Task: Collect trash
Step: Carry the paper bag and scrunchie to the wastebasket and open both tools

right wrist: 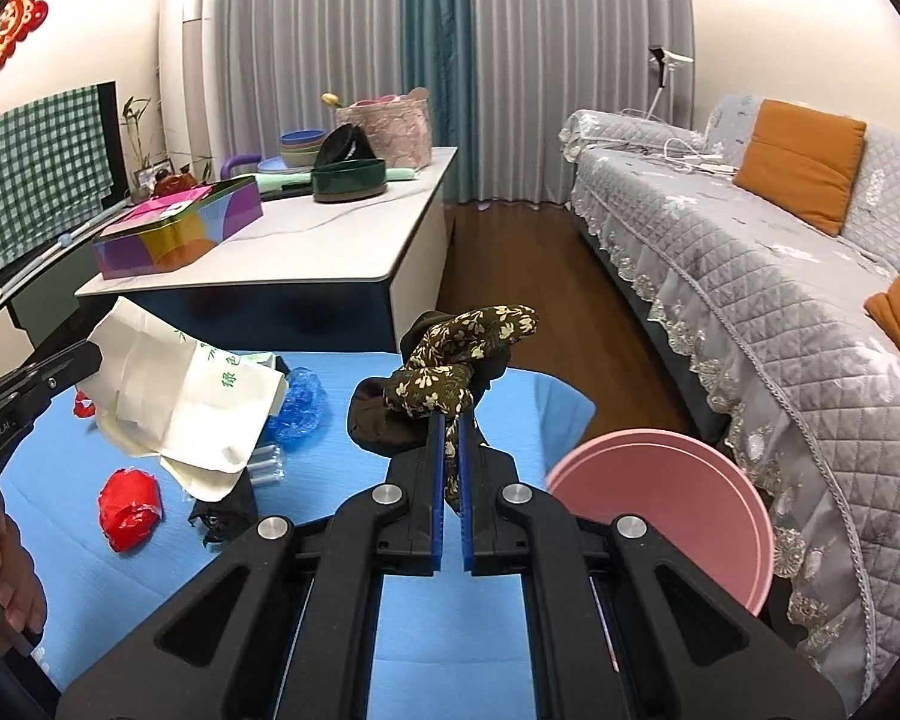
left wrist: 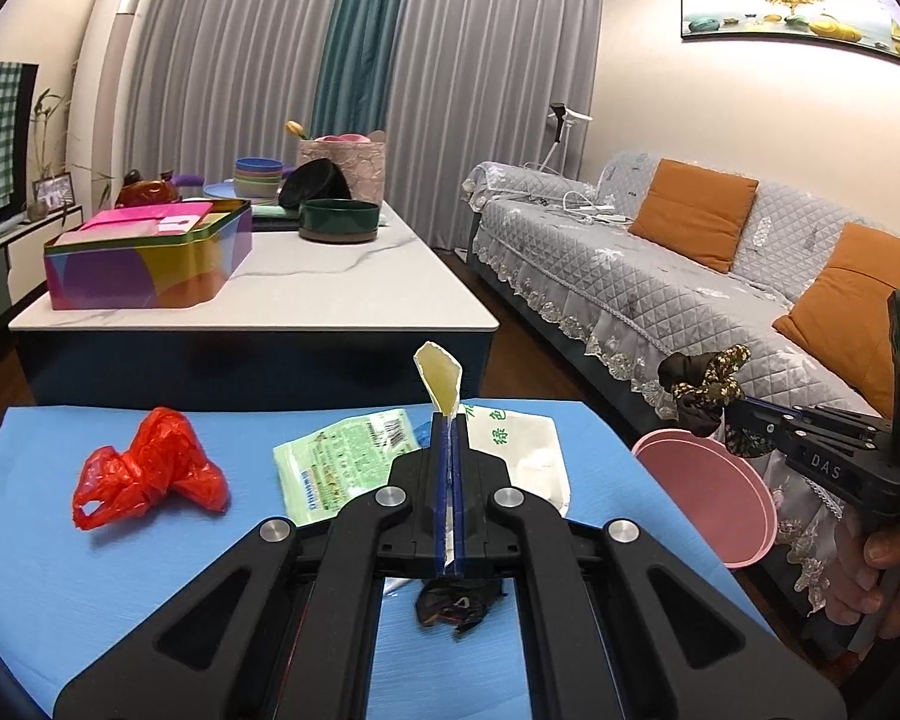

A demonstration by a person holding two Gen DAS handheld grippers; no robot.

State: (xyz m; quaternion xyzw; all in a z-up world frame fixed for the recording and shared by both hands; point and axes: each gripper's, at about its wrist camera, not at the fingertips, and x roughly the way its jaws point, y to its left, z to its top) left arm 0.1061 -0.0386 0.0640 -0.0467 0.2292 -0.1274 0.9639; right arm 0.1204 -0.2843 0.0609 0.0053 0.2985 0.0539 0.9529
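My left tool pinches the white bag; my right tool clamps floral cloth, both lifted for the pink bin at lower right.

Crumpled bag left of packet on mat — basin right, table behind.
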